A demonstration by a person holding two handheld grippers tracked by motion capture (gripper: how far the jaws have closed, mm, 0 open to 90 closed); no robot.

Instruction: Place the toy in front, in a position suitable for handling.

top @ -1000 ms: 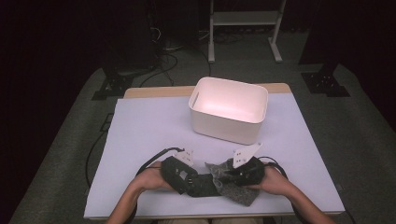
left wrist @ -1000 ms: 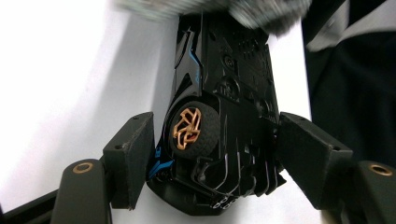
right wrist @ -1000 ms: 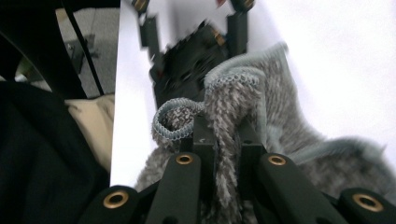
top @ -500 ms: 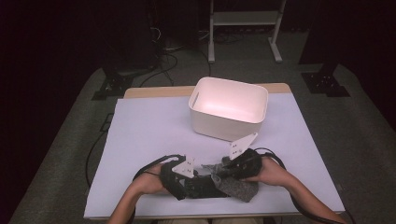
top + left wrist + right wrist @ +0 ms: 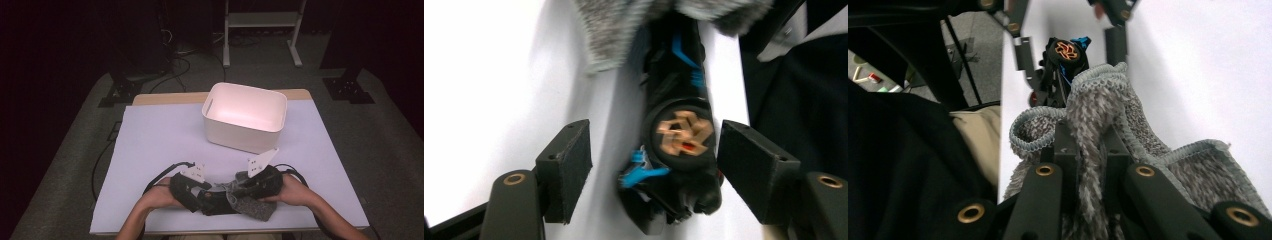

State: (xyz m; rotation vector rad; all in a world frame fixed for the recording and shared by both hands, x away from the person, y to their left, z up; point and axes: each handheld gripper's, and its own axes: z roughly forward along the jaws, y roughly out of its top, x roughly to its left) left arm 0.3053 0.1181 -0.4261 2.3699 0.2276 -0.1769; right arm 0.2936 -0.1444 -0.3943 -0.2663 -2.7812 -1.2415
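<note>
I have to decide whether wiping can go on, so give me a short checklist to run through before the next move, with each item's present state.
1. Right tongs gripping the grey cloth: ok, the jaws are shut on a fold of it.
2. Left tongs gripping the black shoe: not ok, the shoe lies between the jaws with a gap showing on each side.
3. Cloth touching the shoe: ok, it drapes over one end of the shoe in the right gripper view.
4. White bin out of the way: ok, it stands farther up the table, apart from both hands.
5. Shoe flat on the table: cannot tell.
</note>
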